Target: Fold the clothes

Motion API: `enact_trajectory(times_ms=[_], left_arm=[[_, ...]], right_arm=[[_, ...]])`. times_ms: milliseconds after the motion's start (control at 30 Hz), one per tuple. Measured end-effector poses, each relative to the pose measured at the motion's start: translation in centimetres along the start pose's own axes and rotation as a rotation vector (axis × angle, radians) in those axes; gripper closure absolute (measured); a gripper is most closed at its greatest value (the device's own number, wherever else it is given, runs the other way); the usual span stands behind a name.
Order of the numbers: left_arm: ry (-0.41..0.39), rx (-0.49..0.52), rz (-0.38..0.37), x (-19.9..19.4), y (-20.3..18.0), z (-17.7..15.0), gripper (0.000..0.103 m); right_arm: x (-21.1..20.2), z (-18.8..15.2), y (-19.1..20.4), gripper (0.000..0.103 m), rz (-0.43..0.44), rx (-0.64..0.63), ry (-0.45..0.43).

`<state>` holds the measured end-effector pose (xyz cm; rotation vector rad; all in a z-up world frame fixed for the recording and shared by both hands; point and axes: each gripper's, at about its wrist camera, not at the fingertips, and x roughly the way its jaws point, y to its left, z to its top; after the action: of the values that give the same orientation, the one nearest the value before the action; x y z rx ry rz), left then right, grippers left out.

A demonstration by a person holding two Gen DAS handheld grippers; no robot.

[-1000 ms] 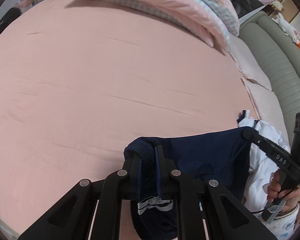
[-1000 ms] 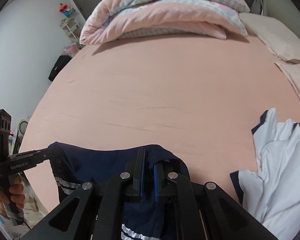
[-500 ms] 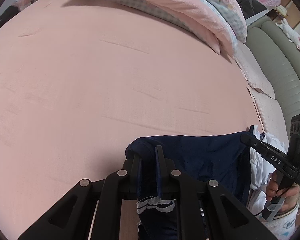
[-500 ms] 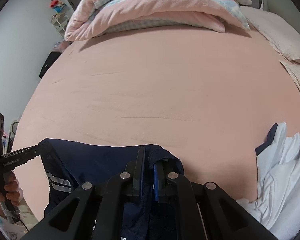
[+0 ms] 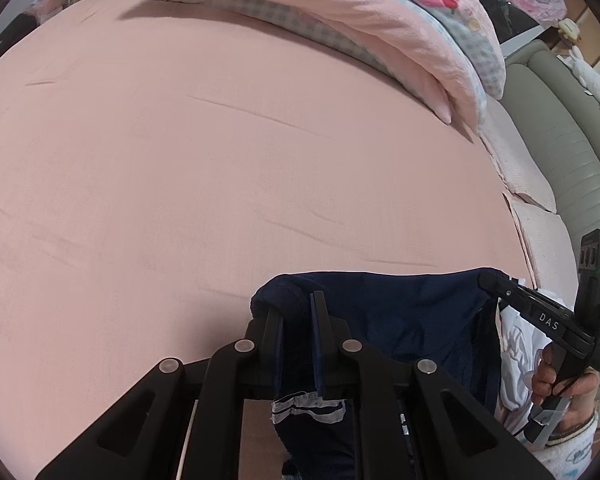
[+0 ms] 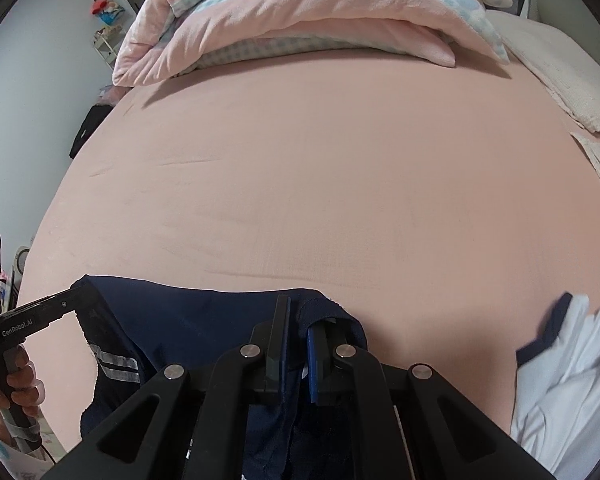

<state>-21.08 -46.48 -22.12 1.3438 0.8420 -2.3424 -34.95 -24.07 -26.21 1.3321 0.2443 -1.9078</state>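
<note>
A navy garment (image 5: 400, 316) with white stripes hangs stretched between my two grippers over the near edge of the pink bed. My left gripper (image 5: 296, 304) is shut on its left top corner. My right gripper (image 6: 298, 312) is shut on its right top corner. The garment also shows in the right wrist view (image 6: 188, 320), with the left gripper (image 6: 80, 300) at its far end. The right gripper appears in the left wrist view (image 5: 488, 280).
The pink bed sheet (image 5: 220, 160) spreads ahead. A folded pink quilt (image 5: 340, 12) lies at the far end. A white and navy garment (image 6: 572, 376) lies crumpled on the right. Pillows (image 6: 560, 64) and a grey headboard (image 5: 572, 136) are on the right.
Both grippers have moved forward over the bed with the navy garment stretched between them; the quilt looks closer and the white garment sits farther right.
</note>
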Motion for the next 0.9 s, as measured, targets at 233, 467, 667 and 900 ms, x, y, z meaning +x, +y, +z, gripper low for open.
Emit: enact_trajectory(times_ms=[233,467,667,900], left_arm=[[-0.007,0.051,0.041,1.2,-0.4,1.6,0.093],[-0.014,0.091,0.048,2.3,-0.7,3.4,0.093],[-0.013,0.111,0.07,3.5,-0.3,4.5,0.093],[-0.005,0.062,0.065,4.9,0.4,5.6,0.093]], right_arm=[[1.3,1.3,-0.1,0.098,-0.029,-0.004,-0.004],[2.2,2.6,-0.1,0.098,-0.05,0.007,-0.006],[3.4,3.6,0.1,0.098,-0.084,-0.01,0.002],[5.2,4.5,-0.5,0.098,-0.1,0.016,0.016]])
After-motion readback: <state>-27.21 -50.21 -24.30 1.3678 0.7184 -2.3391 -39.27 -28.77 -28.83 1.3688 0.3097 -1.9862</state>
